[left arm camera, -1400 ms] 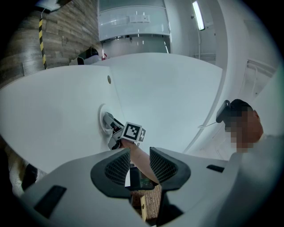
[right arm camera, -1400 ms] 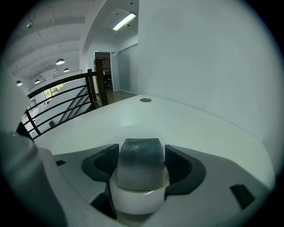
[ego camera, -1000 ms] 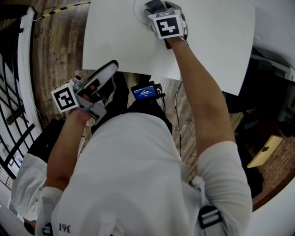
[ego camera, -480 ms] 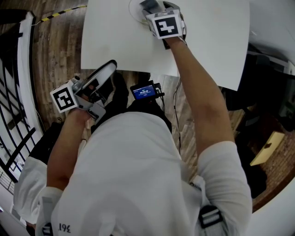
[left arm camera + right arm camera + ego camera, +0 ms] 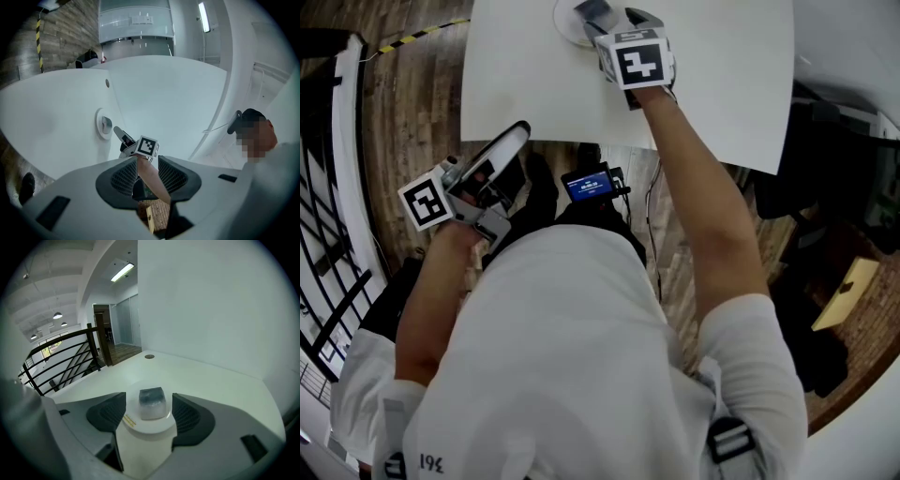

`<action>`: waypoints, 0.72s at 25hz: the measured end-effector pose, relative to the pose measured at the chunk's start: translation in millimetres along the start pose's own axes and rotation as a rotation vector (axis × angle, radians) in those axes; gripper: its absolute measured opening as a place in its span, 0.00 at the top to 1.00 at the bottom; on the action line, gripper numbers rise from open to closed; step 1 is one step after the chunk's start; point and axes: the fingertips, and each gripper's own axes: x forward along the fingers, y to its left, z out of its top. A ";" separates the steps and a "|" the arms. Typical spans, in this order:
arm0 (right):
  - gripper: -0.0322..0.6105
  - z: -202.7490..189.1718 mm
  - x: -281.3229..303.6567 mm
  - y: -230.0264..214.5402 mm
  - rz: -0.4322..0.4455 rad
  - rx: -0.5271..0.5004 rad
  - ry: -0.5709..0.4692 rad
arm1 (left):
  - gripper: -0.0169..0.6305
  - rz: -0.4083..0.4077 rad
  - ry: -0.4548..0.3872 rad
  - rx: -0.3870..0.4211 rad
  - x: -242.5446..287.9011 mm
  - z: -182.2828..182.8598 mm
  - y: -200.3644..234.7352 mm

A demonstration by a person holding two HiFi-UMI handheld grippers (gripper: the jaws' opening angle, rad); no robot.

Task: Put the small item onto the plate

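Note:
A small grey-blue block sits upright on a round white plate on the white table. My right gripper is open, its jaws standing on either side of the block with a gap on both sides. In the head view that gripper hovers over the plate at the table's far edge. My left gripper is open and empty, held off the table's near-left corner over the wooden floor. From the left gripper view I see the plate, the block and the right gripper.
A small device with a blue screen hangs at the person's waist below the table edge. A black railing runs along the left. A round hole marks the table's far side. Yellow-black tape lies on the floor.
The right gripper has drawn slightly back from the plate toward the person. The left gripper stays where it was. The whole view has shifted a little.

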 end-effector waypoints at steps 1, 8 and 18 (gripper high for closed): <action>0.46 0.9 -6.1 4.4 0.009 0.015 -0.003 | 0.79 -0.005 -0.001 0.001 -0.1 0.3 -1.6; 0.79 13.7 -53.0 29.7 0.002 0.003 -0.085 | 0.79 -0.050 -0.012 0.021 -15.1 -6.0 -27.4; 0.95 38.9 -123.2 48.4 0.008 0.091 -0.207 | 0.79 -0.137 -0.011 0.061 -22.8 -3.6 -67.8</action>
